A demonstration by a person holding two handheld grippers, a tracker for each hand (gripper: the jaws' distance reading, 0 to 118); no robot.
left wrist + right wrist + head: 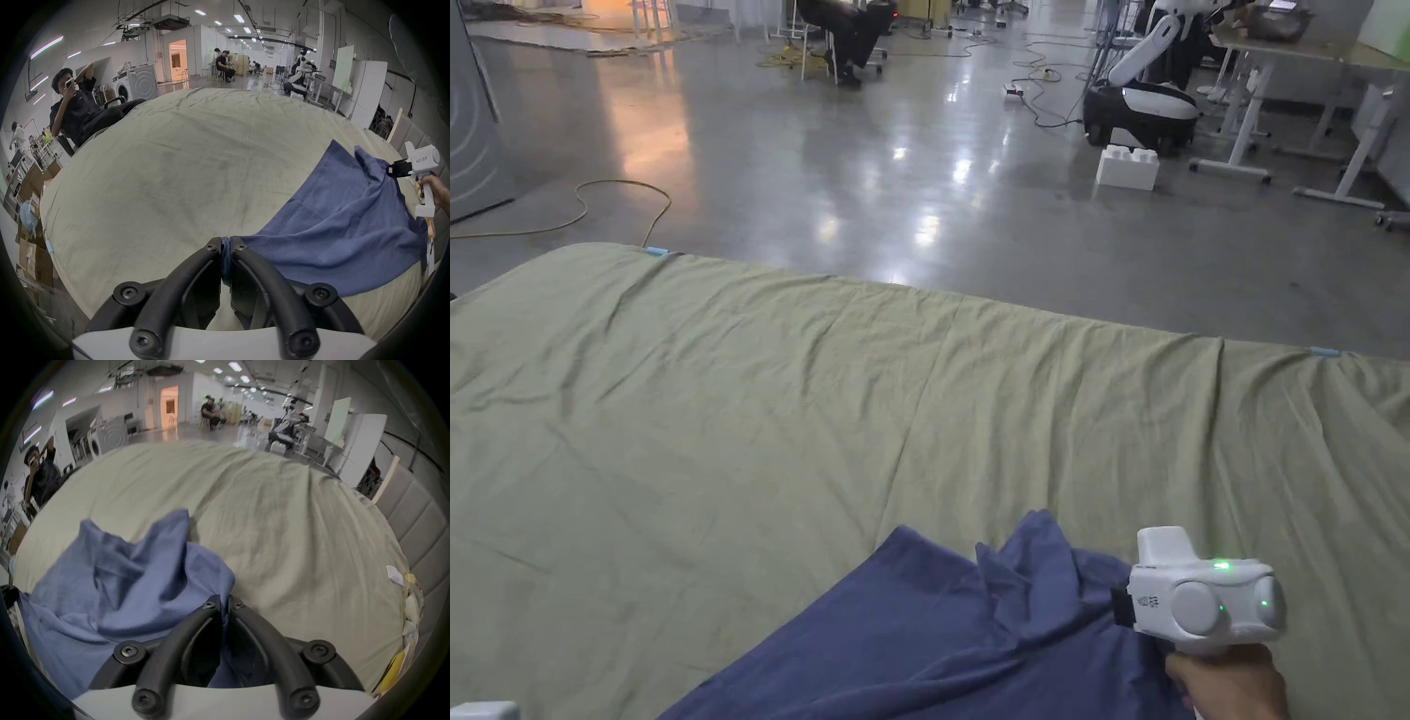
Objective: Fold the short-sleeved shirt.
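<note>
Shirt pinched between 2 closed grippers

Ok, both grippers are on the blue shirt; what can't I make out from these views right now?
- Blue shirt: its near part is cut off by the head view's bottom edge, so collar and sleeves can't be identified.
- Right gripper: its view is motion-blurred; the pinched cloth is hidden between the jaws.
- Left gripper: its jaws hide which part of the shirt it grips.

shirt cut off at head view's bottom edge; right view blurry.
</note>
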